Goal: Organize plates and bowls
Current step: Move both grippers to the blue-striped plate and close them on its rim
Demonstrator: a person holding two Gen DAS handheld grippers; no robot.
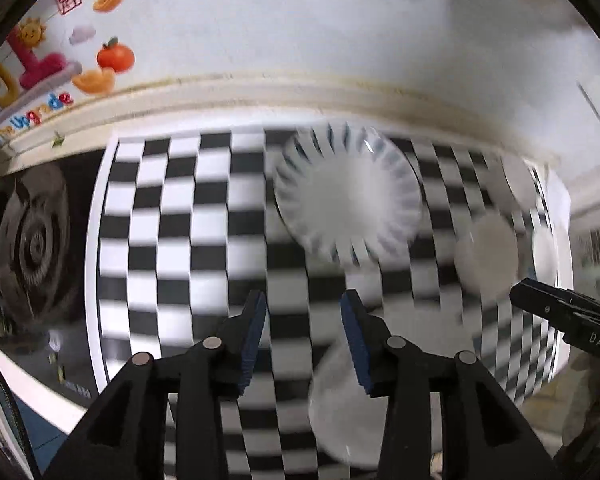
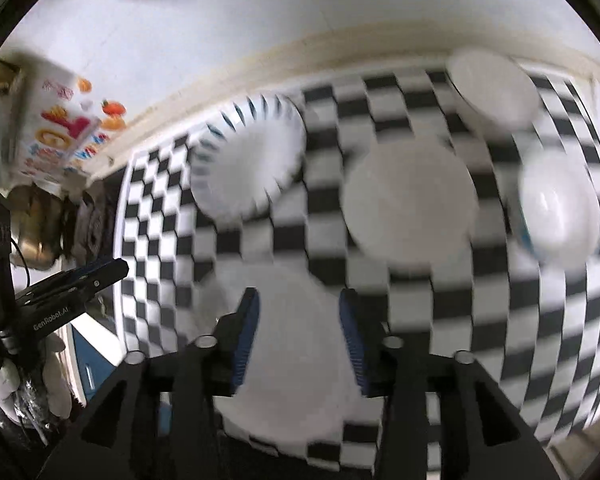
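A white plate with a dark striped rim lies on the black-and-white checkered mat. A plain white plate lies to its right. Further right are a white bowl with a blue outside and another white dish by the wall. My left gripper hangs open above the mat with nothing between its blue pads. My right gripper is open too, over a plain white plate near the front edge. Everything is blurred.
A stove burner sits left of the mat, and a metal pot stands beyond it. The white wall with fruit stickers runs along the back. The right gripper's tip shows at the right, the left gripper's tip at the left.
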